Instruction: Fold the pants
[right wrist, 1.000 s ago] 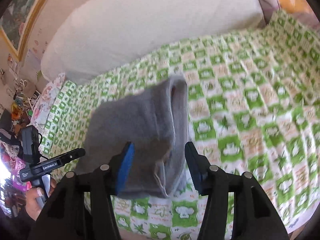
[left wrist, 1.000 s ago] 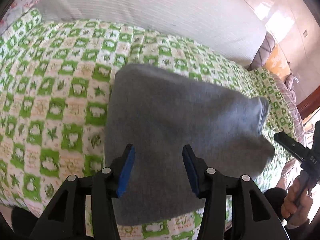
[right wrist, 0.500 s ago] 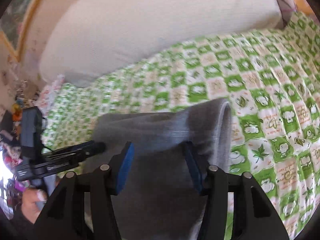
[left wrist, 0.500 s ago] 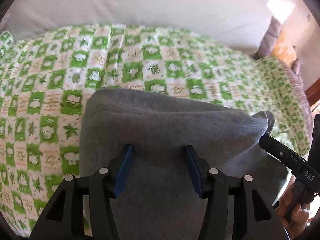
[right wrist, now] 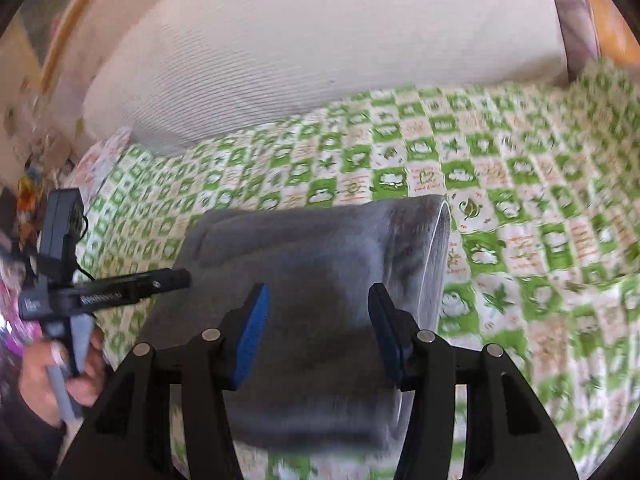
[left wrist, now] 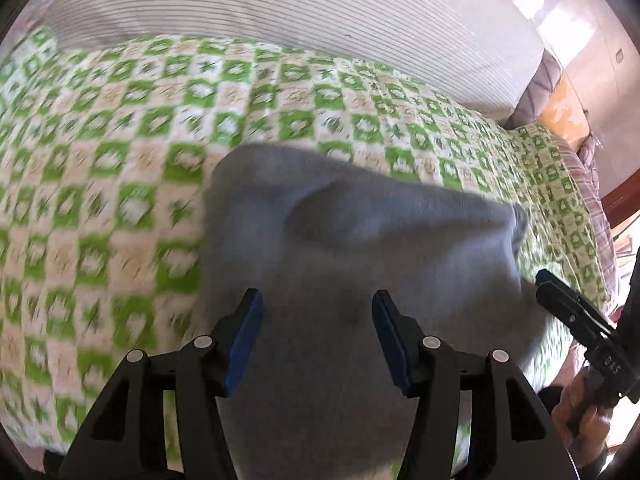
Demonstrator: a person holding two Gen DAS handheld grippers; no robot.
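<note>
The folded grey fleece pants (left wrist: 360, 248) lie as a thick rectangular bundle on the green-and-white checked quilt (left wrist: 100, 184), filling the lower centre of both wrist views. In the right wrist view their long axis runs left to right, the rounded fold (right wrist: 436, 248) at right. The left gripper (left wrist: 316, 334) and right gripper (right wrist: 316, 330) hang over the bundle — blue pads apart, nothing between them. A white ribbed pillow (right wrist: 320, 40) fills the upper frame.

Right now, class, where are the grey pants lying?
In both wrist views the grey pants lie folded on the green checkered bedspread, centred below the white pillow.
</note>
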